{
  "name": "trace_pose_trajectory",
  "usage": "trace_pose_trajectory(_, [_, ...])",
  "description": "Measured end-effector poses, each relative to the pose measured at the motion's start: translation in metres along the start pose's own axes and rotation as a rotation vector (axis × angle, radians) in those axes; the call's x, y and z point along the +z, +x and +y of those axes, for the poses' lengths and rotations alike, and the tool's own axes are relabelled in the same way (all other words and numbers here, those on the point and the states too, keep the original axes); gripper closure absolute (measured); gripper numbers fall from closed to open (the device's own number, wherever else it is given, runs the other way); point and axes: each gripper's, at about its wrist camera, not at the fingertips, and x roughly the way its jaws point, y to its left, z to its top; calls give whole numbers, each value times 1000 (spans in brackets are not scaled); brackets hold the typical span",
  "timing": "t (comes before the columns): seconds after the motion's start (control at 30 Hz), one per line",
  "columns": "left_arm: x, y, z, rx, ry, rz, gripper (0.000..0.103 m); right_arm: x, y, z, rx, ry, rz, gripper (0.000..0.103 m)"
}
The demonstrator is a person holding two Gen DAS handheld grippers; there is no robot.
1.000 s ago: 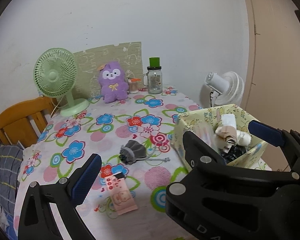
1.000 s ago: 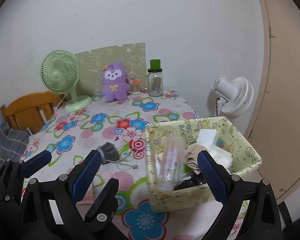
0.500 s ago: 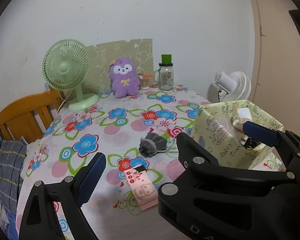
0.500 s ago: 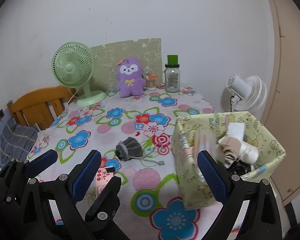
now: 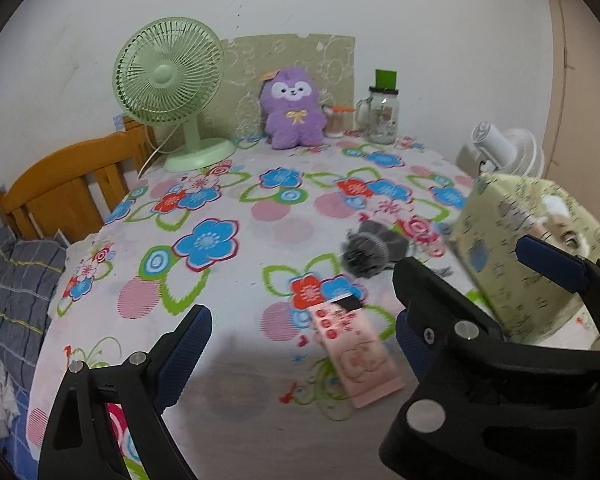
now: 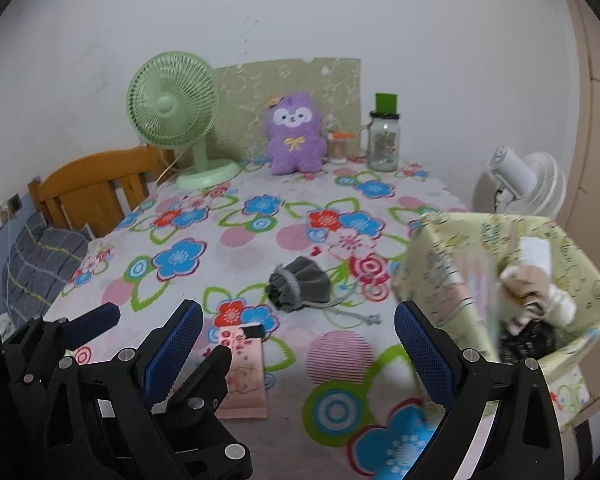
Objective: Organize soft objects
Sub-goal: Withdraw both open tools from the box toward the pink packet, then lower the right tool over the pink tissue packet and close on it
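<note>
Right wrist view: both grippers' fingers wide and empty, pink packet [image 6: 244, 372] and grey pouch [image 6: 300, 284] ahead, fabric bin [image 6: 452, 272] rightward.

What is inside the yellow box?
The box holds rolled beige and white cloths, a white packet at the back, and something dark underneath. The box's wall and the cloths cover whatever lies deeper, so the bottom cannot be seen.

Both grippers tilted down over the table [image 6: 260, 240]: left gripper [image 5: 300, 340] and right gripper [image 6: 298, 344] wide open, empty.
</note>
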Motion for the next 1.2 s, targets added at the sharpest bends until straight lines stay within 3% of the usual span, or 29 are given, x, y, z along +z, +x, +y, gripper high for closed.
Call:
trace_pose_trajectory(0.3, [-7,27,9,0,-16,82,9,-9,32,6,31,-5,81,8])
trace_pose_trajectory(0.5, [-14,38,15,26,10,121,9,-16,54,16,67,-16,157,17])
trace_pose_trajectory(0.73, [-18,48,24,25,-10,150,9,-19,67,24,73,-34,190,20])
trace_pose_trajectory(0.97, [-19,51,30,-3,-24,164,9,-19,78,31,86,-44,228,34])
trace_pose_trajectory(1.2, [-25,55,45,30,-52,211,9,-23,90,45,141,-37,311,45])
